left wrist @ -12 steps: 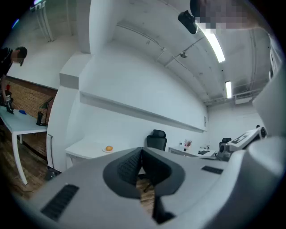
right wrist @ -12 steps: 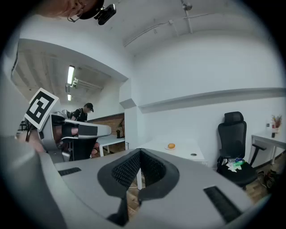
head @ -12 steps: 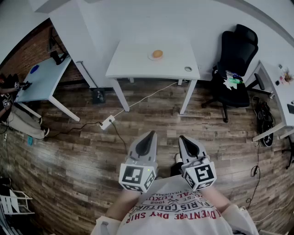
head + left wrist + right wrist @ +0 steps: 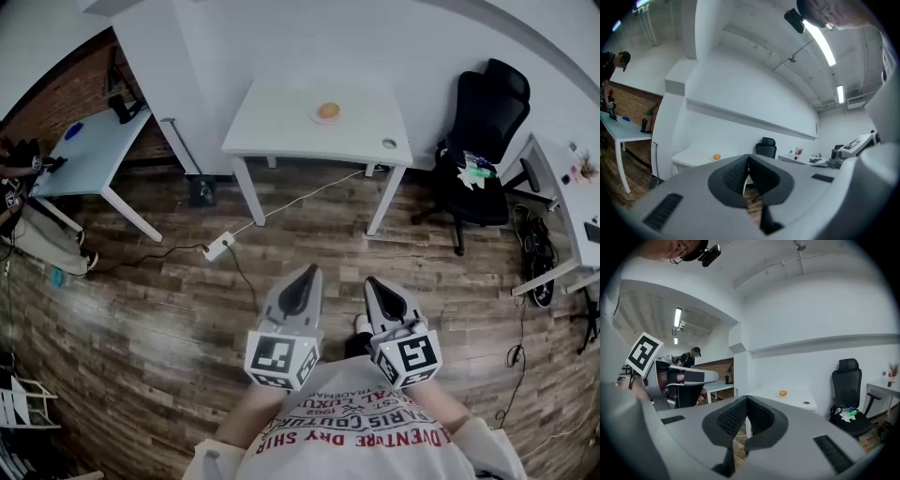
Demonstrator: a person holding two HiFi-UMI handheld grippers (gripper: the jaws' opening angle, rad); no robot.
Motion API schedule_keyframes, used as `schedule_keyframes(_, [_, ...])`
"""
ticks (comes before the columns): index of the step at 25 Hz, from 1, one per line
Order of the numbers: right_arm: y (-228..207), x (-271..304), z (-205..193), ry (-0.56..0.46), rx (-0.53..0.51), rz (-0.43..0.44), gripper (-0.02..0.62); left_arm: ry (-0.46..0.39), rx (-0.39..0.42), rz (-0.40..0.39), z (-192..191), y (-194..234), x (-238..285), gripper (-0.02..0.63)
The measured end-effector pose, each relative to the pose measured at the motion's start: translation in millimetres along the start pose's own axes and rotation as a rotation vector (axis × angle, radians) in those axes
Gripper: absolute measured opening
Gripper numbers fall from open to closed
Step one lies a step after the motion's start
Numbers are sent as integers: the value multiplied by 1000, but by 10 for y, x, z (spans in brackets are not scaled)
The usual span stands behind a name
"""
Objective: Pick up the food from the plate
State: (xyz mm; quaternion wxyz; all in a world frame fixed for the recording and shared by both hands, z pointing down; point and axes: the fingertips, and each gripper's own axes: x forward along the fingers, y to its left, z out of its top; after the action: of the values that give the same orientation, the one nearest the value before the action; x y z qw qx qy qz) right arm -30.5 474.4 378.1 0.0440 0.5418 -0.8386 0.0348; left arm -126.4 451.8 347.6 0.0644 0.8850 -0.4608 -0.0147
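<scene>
An orange round piece of food (image 4: 328, 111) lies on a small white plate (image 4: 316, 119) on the white table (image 4: 281, 127) far ahead, by the wall. The food shows small in the left gripper view (image 4: 716, 157) and in the right gripper view (image 4: 783, 393). My left gripper (image 4: 304, 277) and right gripper (image 4: 379, 286) are held side by side close to my chest, over the wooden floor, well short of the table. Both are shut with nothing between the jaws.
A black office chair (image 4: 487, 131) stands right of the table. A second white desk (image 4: 84, 150) is at the left, another (image 4: 562, 187) at the right. A cable and power strip (image 4: 220, 247) lie on the floor before the table. A person stands at far left (image 4: 14, 178).
The view has shifted slightly; the table and plate sit a little further right and lower in the frame. Both grippers keep their place and stay shut.
</scene>
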Motion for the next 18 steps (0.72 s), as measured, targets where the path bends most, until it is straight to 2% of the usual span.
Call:
schedule_keyframes(4, [1, 9, 16, -14, 38, -22, 9, -1, -17, 14, -26, 77, -59, 8])
schedule_keyframes(11, [-55, 161, -29, 13, 36, -27, 9, -4, -37, 45, -54, 273, -40, 8])
schedule_keyframes(18, [-333, 573, -56, 36, 28, -4, 9, 46, -56, 50, -202, 463, 369, 8])
